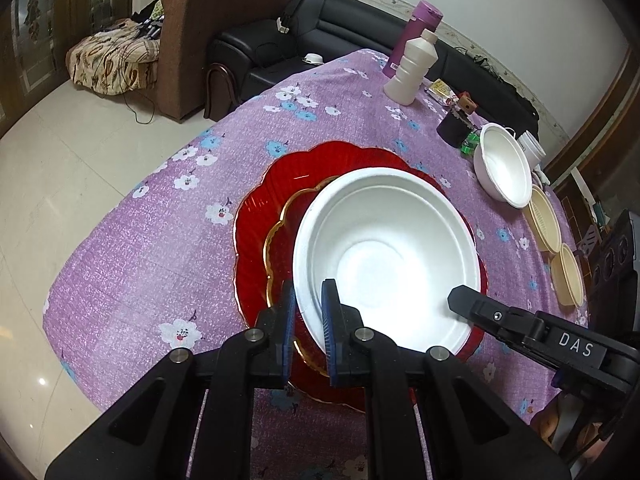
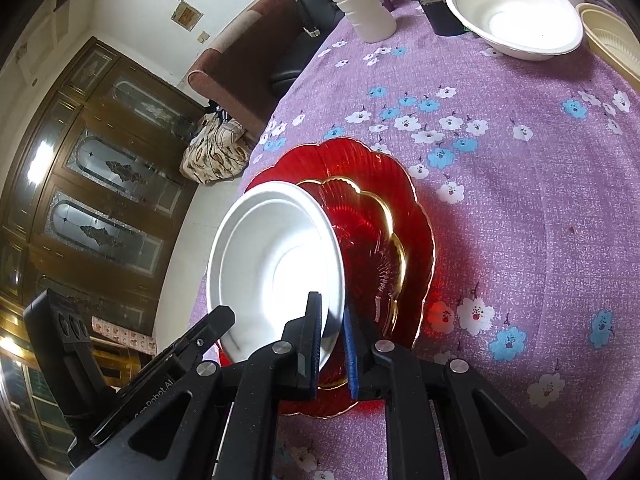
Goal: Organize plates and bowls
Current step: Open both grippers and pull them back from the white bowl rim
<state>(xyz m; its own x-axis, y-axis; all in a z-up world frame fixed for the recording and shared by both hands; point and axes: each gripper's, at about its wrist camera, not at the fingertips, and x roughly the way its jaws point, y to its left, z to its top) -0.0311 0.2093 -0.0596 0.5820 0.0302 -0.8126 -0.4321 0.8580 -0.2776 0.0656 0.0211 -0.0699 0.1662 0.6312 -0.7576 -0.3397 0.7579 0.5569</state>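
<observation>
So both grippers are on the same white bowl (image 1: 386, 258) right now, which sits dead centre in the left wrist view, over a small red plate (image 1: 282, 236) with a gold wavy edge that's stacked on a bigger red plate (image 1: 256, 208). The left gripper (image 1: 309, 320) at the bottom centre of that frame has its blue-padded jaws nearly closed with the near rim of the bowl pinched between them. The right gripper (image 2: 333, 344) is doing the same thing on the other side: in the right wrist view, bottom centre, its jaws are narrow with the bowl's rim (image 2: 336, 280) sandwiched between the pads. From that angle the bowl looks tipped, its far edge off the plates, though I can't tell if it's fully clear of them. You can see the right gripper's black finger (image 1: 464, 298) poking in from the lower right of the left view. Everything's on a table with a purple flowery cloth (image 1: 160, 240). Over at the right edge of the left frame there's a second white bowl (image 1: 504, 168), and just below it two cream bowls (image 1: 546, 220) in a row. Upper right has a white bottle (image 1: 412, 70) in front of a purple flask (image 1: 416, 32).
</observation>
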